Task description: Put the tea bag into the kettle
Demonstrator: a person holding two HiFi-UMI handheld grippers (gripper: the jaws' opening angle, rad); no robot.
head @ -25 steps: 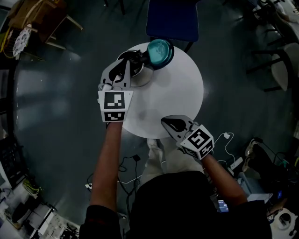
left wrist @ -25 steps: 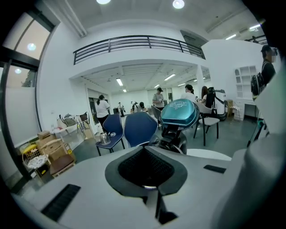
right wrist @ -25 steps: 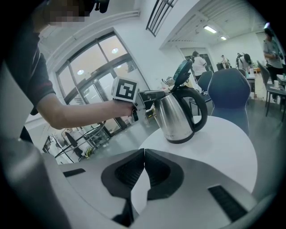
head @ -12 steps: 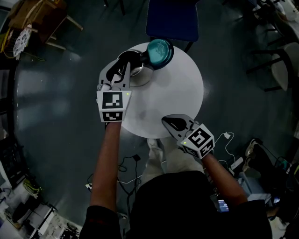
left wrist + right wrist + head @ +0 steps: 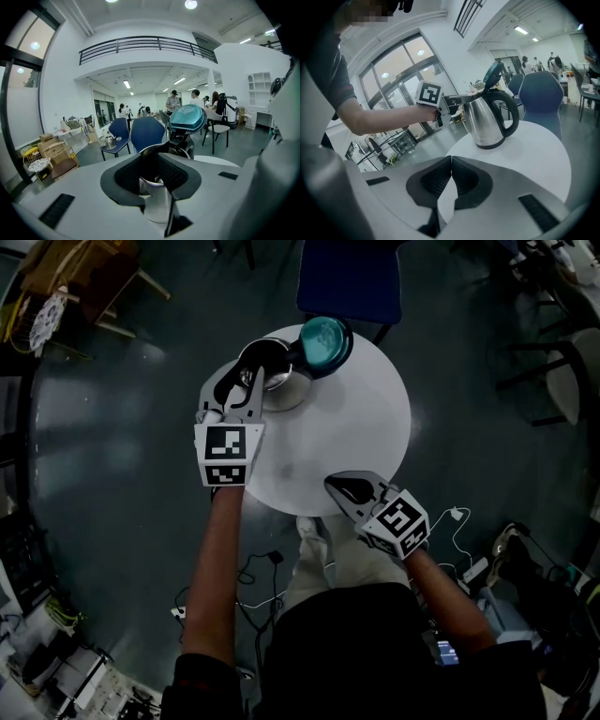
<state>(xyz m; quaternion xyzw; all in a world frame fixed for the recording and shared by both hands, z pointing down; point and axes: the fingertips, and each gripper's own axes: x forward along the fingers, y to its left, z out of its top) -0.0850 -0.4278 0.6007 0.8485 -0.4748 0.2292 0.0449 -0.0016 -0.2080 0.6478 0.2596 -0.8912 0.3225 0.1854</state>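
1. The tea bag [image 5: 154,199], as I take the pale slip to be, sits pinched between the jaws of my left gripper [image 5: 251,379]. It is not yet in the kettle, so the main step is unfinished.
2. The kettle [image 5: 286,390] stands at the far edge of the round white table [image 5: 361,442]. Its teal lid [image 5: 323,340] is tipped up and open, so the mouth is ready and that part is done.
3. In the head view my left jaw tips lie right at the dark mouth of the kettle. I judge that what is left is to lower the bag in and let the jaws part. I cannot tell whether the bag's lower end already hangs inside the rim.
4. My left forearm reaches straight out over the table's near-left edge, gripper pointing away from me toward the kettle.
5. My right gripper [image 5: 342,488] rests low at the near edge of the table, well apart from the kettle, its jaws pressed together on nothing. It has no part in this step.
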